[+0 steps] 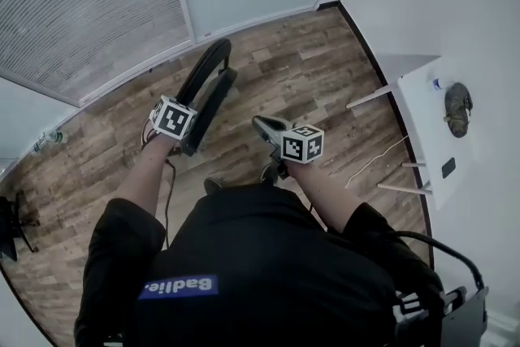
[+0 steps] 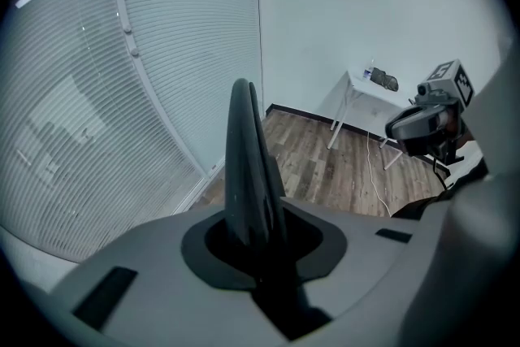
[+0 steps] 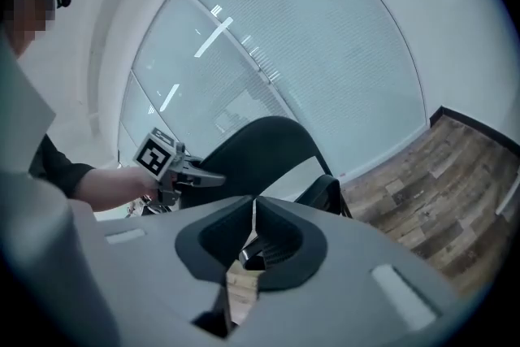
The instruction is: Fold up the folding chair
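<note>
The black folding chair (image 1: 207,85) stands folded flat on the wood floor, its curved back uppermost. My left gripper (image 1: 192,140) is shut on the top edge of the chair's back. In the left gripper view that edge (image 2: 248,166) rises as a thin dark blade from between the jaws of the left gripper (image 2: 258,248). My right gripper (image 1: 262,126) hangs free to the right of the chair, touching nothing. In its own view the right gripper (image 3: 254,219) has its jaws shut with nothing between them, and the chair's back (image 3: 260,150) and the left gripper (image 3: 195,175) lie ahead.
A white table (image 1: 426,106) with thin legs stands against the right wall, a dark object (image 1: 458,108) on it. A white cable (image 1: 374,162) trails over the floor beneath. Glass walls with blinds (image 1: 97,4) close the far side. A bottle (image 1: 50,138) lies at left.
</note>
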Action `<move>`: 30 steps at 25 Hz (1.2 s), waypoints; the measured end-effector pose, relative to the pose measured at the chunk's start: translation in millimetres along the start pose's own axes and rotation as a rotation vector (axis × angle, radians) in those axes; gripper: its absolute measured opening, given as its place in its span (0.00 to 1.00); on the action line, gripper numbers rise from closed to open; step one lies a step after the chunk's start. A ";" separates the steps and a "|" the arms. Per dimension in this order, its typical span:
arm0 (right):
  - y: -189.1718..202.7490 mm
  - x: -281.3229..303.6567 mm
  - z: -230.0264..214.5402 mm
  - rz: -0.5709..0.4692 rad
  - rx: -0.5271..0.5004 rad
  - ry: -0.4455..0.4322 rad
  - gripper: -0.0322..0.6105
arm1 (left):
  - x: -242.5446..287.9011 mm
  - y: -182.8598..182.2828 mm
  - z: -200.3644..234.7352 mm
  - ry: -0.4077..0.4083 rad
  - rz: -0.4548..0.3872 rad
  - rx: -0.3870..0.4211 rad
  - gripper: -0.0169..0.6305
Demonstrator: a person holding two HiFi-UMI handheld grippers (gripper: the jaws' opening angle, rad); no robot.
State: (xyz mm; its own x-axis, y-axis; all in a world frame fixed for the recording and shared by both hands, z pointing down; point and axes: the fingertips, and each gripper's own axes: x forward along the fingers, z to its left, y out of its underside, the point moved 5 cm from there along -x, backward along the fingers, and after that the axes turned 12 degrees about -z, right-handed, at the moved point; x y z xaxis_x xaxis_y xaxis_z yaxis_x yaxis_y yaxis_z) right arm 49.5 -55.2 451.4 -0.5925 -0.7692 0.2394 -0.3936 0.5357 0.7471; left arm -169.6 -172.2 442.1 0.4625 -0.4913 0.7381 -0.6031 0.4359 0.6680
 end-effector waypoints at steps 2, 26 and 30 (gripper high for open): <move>-10.0 -20.7 5.3 -0.039 -0.037 -0.013 0.05 | 1.0 -4.5 -5.4 0.000 -0.004 0.008 0.13; -57.6 -79.3 78.7 -0.184 -0.438 -0.104 0.05 | 5.0 -4.9 -14.6 -0.016 0.000 0.024 0.13; -59.9 -84.5 81.0 -0.195 -0.443 -0.102 0.05 | 4.1 1.0 -15.8 -0.023 0.027 0.002 0.13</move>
State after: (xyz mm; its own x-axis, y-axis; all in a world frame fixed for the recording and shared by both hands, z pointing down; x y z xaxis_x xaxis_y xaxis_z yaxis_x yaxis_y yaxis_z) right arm 66.2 5.8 336.2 -0.6119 -0.7906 0.0233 -0.1809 0.1686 0.9689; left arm -158.1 -161.9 447.2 0.4313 -0.4965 0.7533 -0.6161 0.4479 0.6479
